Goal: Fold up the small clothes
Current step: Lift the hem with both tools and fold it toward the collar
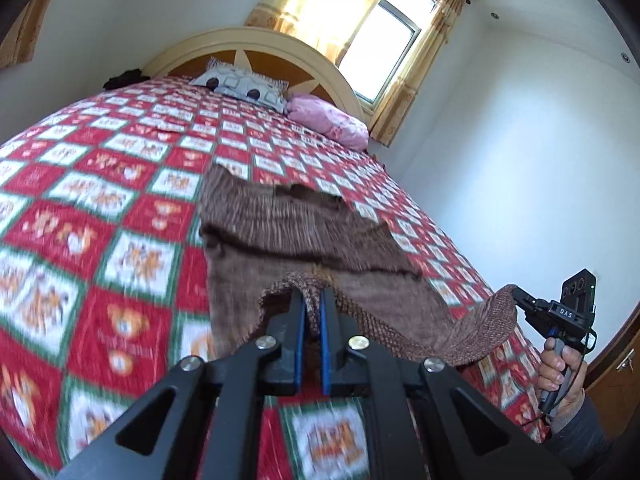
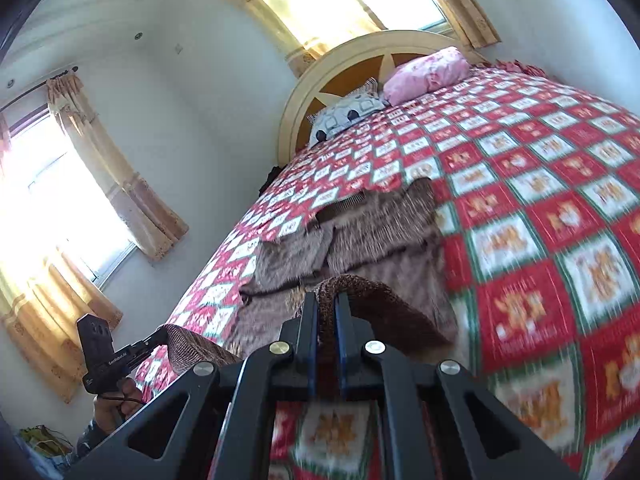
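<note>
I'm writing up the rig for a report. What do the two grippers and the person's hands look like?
Both grippers are black, with blue pads and silver bolts. Each carries a black camera block; the right gripper has white "DAS" lettering and a thin black cable. The right hand is bare below a grey sleeve.

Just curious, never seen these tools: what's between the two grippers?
A lifted band of the brown knit garment spans from the left gripper to the right gripper, each clamped on an end. The left wrist view shows it best.
</note>
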Demonstrator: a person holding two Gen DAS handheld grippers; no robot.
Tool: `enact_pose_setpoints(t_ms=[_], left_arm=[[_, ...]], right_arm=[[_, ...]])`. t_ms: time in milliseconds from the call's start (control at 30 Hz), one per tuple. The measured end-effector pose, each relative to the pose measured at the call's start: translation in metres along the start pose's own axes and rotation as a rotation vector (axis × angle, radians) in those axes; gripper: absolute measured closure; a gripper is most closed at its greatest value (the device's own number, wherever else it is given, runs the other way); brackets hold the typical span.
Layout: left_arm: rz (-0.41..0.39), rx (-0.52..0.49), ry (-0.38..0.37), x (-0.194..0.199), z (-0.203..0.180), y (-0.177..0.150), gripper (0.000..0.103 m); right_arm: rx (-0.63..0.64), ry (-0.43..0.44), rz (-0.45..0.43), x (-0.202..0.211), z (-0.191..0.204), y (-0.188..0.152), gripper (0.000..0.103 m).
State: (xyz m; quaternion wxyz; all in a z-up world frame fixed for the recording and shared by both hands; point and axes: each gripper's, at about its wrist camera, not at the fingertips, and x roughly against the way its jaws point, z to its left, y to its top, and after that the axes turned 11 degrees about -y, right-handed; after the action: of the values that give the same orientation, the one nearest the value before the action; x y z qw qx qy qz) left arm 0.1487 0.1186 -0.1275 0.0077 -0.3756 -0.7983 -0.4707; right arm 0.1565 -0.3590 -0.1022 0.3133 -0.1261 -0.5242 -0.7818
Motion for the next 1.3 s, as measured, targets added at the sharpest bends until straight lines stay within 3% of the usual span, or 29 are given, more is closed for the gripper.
enact_pose_setpoints(t_ms=[200, 533, 733, 1133, 1233, 1300], left_arm=[[0.005, -0.008, 0.042, -0.030, 0.020, 0.036, 0.097], [0.002, -0.010, 0.079, -0.086, 0.049, 0.103, 0.097], [0.042, -0.024, 0.110, -0.134, 0.066, 0.131, 0.097], [0.161, 0.048, 0.191, -0.221, 0.138, 0.141, 0.096], [0.168, 0.051, 0.242, -0.235, 0.148, 0.144, 0.091], [0.136, 0.065, 0.279, -0.232, 0.152, 0.149, 0.090]], right_arm=[[-0.013, 0.008, -0.001, -0.037, 0.007, 0.040, 0.096], [0.000, -0.068, 0.002, -0.105, 0.010, 0.107, 0.096], [-0.010, -0.119, 0.037, -0.160, -0.006, 0.137, 0.096], [-0.081, -0.223, 0.215, -0.298, -0.054, 0.157, 0.096], [-0.088, -0.260, 0.249, -0.328, -0.062, 0.161, 0.095], [-0.117, -0.267, 0.253, -0.338, -0.067, 0.165, 0.086]])
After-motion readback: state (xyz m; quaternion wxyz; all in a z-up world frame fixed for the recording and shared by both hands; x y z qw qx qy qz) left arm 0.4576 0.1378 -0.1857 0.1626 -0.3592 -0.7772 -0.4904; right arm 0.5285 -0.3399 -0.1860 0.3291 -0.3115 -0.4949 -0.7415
